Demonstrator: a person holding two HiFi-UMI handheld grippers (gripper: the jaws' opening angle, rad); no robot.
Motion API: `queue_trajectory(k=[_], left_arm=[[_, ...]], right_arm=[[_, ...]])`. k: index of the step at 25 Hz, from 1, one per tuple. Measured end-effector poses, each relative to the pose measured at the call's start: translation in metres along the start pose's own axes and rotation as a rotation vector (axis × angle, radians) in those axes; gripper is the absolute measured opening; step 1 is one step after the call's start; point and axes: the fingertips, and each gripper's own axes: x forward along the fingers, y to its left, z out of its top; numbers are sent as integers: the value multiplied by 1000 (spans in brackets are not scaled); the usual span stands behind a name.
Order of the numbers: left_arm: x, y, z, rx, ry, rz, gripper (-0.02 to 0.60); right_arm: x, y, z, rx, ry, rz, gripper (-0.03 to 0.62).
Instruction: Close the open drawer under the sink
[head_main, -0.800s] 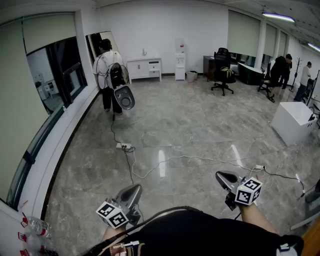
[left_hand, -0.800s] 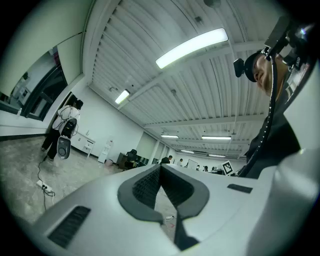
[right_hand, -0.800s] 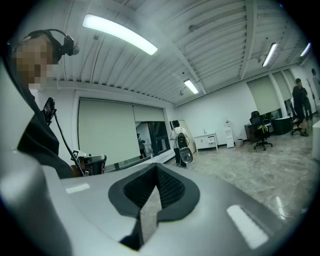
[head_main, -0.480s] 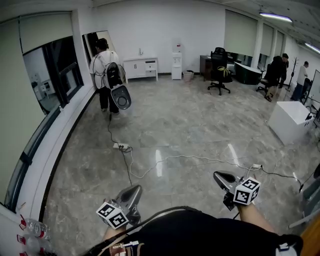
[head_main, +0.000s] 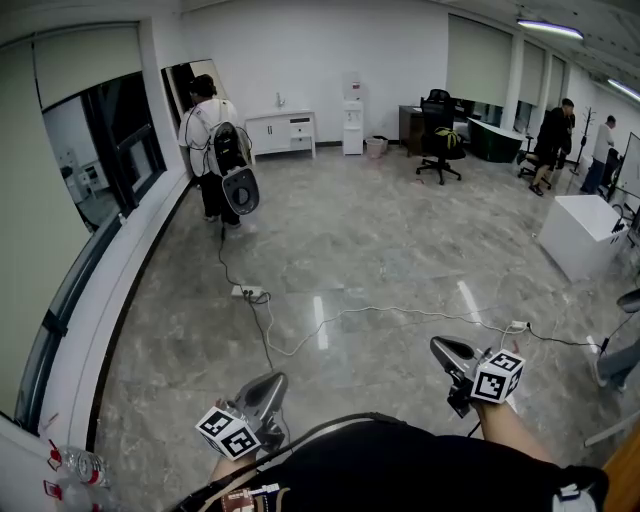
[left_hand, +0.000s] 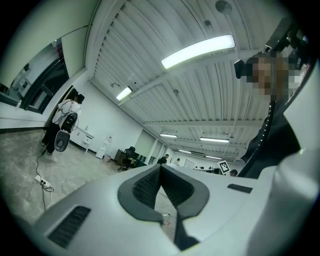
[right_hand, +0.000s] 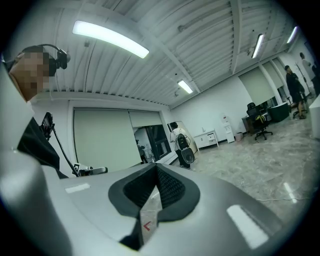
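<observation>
The low white cabinet (head_main: 283, 131) with drawer fronts stands against the far wall, in the upper part of the head view, a little left of centre. It is well apart from both tongs. It is too small there to tell whether a drawer is open, or whether a sink sits on it. Just right of it stands a tall white water dispenser (head_main: 352, 120). Left of the cabinet, a person with a dark backpack (head_main: 212, 135) stands beside the dark windows.

The left tongs (head_main: 272, 382) are at the bottom of the frame, left of centre, over the grey marble floor (head_main: 380, 240). In the left gripper view their dark ribbed pads meet at the tip with nothing between them — clenched and empty. The right tongs (head_main: 441, 348) are at the lower right, also clenched on nothing, with the pads pressed together in the right gripper view.

A thin white cable (head_main: 400, 315) lies across the floor between the tongs and the cabinet, near a white power strip (head_main: 250, 292). A black office chair (head_main: 440, 140) is at the upper right, and a white boxy unit (head_main: 580, 235) at the right edge.
</observation>
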Motion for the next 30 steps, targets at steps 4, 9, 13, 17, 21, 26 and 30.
queue_trajectory(k=[4,9,13,17,21,26,30], left_arm=[[-17,25,-1,-35,-7,-10,0],[-25,48,-4,-54,9,-27,0],[-16,56,-10,-88,22,-52,0],[8,57,-15,-90,39,-55,0],[38,62,-22,-90,47,-45,0],[106,54,-15,-62,32,-27,0],[168,35,-14,-15,10,0,0]], right_arm=[[22,13,-13,22,9,-10,2],[43,25,-22,17,25,-21,2],[46,21,-24,21,48,-49,2],[42,-2,-20,34,53,-66,2],[44,-38,-14,50,37,-51,2],[52,-107,7,96,27,-20,2],[52,-168,29,75,49,34,2]])
